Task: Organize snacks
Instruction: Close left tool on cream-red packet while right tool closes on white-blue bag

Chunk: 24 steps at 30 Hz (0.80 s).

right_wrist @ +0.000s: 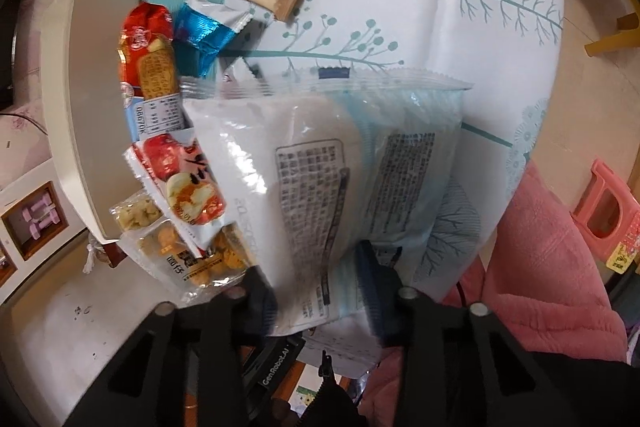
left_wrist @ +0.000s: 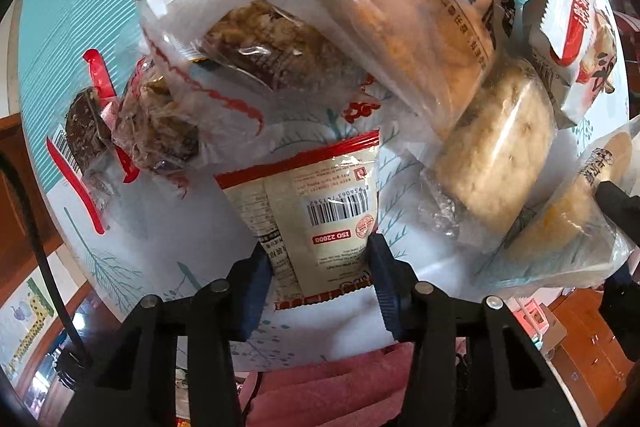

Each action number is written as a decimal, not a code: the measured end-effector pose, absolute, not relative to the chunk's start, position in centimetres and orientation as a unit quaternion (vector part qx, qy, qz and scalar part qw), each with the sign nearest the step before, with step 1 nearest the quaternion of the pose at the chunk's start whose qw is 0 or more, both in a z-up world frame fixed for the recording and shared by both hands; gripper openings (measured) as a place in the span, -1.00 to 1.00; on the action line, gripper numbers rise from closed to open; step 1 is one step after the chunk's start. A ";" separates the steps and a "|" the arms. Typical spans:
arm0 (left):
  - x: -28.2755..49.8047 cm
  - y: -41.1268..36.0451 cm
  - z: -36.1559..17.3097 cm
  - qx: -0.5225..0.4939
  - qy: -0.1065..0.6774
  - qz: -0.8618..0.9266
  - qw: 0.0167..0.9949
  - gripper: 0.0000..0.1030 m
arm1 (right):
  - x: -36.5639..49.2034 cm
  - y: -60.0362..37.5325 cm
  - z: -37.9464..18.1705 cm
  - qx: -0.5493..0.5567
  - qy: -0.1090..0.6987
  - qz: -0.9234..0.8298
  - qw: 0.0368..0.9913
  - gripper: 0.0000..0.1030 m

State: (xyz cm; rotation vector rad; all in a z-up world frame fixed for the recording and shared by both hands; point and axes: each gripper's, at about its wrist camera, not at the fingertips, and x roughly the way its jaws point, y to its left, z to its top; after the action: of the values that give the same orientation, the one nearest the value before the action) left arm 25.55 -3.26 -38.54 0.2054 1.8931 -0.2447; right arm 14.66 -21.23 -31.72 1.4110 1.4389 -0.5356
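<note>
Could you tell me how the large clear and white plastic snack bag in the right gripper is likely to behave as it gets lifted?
The large clear and white plastic snack bag will probably flop: it is thin film, pinched at one end by the right gripper. Its glossy surface may slip between the pads. It looks puffy, so likely light for its size.

The red-edged snack packet point(left_wrist: 320, 211) near the middle reads "ISO 22000" under its barcode, upside down. "GenRobot.AI" is printed on a black device point(right_wrist: 276, 363) at the near edge. Other packet print's too blurry.
</note>
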 end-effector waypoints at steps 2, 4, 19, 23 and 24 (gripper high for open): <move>25.4 -3.1 -38.6 0.091 0.808 -0.104 0.573 -0.13 | 14.4 -21.3 -31.5 0.586 0.591 -0.220 0.510 -0.47; 24.6 -2.9 -38.7 0.093 0.808 -0.101 0.573 -0.13 | 13.8 -21.2 -31.1 0.586 0.585 -0.220 0.515 -0.53; 22.6 -0.3 -33.9 0.081 0.786 -0.128 0.600 -0.13 | 13.0 -21.0 -26.9 0.571 0.571 -0.196 0.556 -0.81; 22.3 -0.3 -31.2 0.084 0.766 -0.137 0.622 -0.13 | 12.8 -21.2 -25.0 0.563 0.566 -0.180 0.575 -0.81; 22.3 -0.4 -30.5 0.083 0.762 -0.138 0.627 -0.13 | 12.8 -21.3 -24.5 0.560 0.564 -0.174 0.581 -0.81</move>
State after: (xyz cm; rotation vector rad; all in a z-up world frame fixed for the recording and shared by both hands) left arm 22.28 -0.35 -30.55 0.1909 1.7466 -0.3169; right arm 12.79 -21.27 -24.50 1.3088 1.3179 -0.4065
